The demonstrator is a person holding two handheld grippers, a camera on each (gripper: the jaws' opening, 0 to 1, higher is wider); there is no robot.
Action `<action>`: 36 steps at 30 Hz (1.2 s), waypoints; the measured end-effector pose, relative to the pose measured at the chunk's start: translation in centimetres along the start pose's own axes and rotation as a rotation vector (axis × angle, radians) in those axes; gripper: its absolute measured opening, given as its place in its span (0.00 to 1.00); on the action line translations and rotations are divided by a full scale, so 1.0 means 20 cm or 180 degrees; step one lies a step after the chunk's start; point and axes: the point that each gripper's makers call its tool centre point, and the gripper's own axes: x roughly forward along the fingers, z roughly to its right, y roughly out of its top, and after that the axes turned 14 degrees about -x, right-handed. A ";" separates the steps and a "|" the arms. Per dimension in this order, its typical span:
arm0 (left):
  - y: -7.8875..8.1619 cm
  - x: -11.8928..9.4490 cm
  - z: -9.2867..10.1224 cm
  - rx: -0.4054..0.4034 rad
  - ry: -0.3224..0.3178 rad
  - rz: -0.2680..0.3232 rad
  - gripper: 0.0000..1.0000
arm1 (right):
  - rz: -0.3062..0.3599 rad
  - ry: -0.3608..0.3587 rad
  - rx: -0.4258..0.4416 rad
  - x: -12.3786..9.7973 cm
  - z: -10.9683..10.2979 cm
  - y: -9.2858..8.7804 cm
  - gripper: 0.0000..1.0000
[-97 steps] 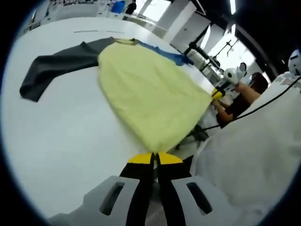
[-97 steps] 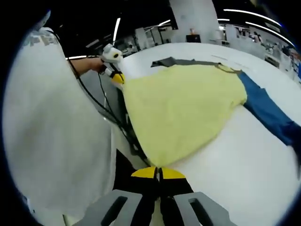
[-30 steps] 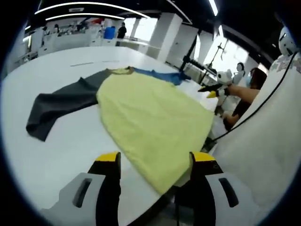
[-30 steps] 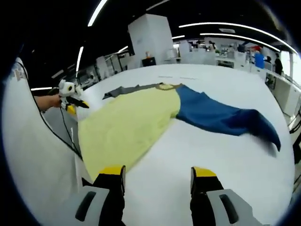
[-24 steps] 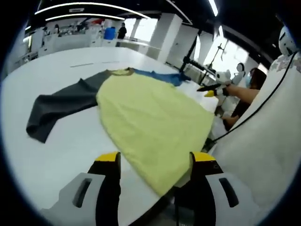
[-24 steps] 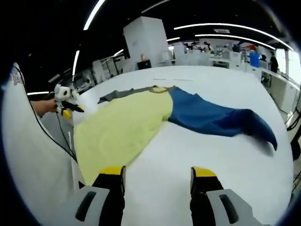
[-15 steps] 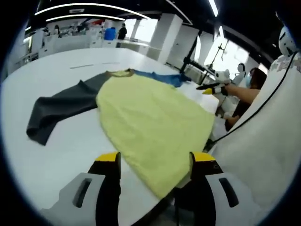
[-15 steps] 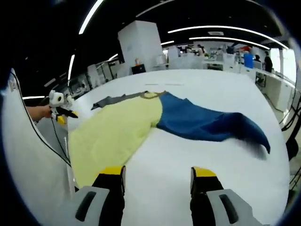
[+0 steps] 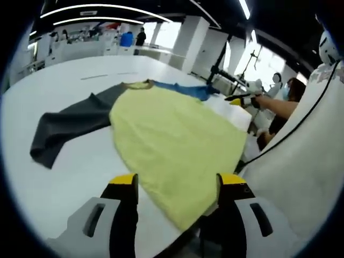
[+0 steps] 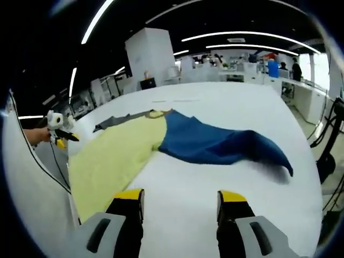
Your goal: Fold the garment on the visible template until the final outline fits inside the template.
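The garment [image 9: 166,145] lies spread flat on the white table [image 9: 70,172] — yellow body toward the near edge, grey sleeve [image 9: 64,126] to one side, blue sleeve [image 10: 215,142] to the other. No template outline can be made out, possibly for want of contrast.

The left gripper [image 9: 177,185] and right gripper [image 10: 180,201] both stand wide apart at the jaws, holding nothing, above the near edge.

Judgement: the sleeve fold comes next. Take the blue sleeve near its cuff, carry it low across the yellow body, and keep the hem square.

Against the frame 3.2 s ago, both grippers — then closed at the hem — have released it, and the right gripper view has swung toward the blue sleeve.
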 end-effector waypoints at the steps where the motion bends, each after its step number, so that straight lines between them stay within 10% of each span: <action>1: 0.00 0.00 0.00 -0.0001 -0.0001 0.0003 0.55 | -0.0001 -0.0011 0.0005 0.00 0.01 0.00 0.51; 36: -0.02 -0.01 0.03 -0.0011 0.0030 -0.0041 0.56 | -0.0159 -0.0859 -0.0014 -0.06 0.53 -0.04 0.49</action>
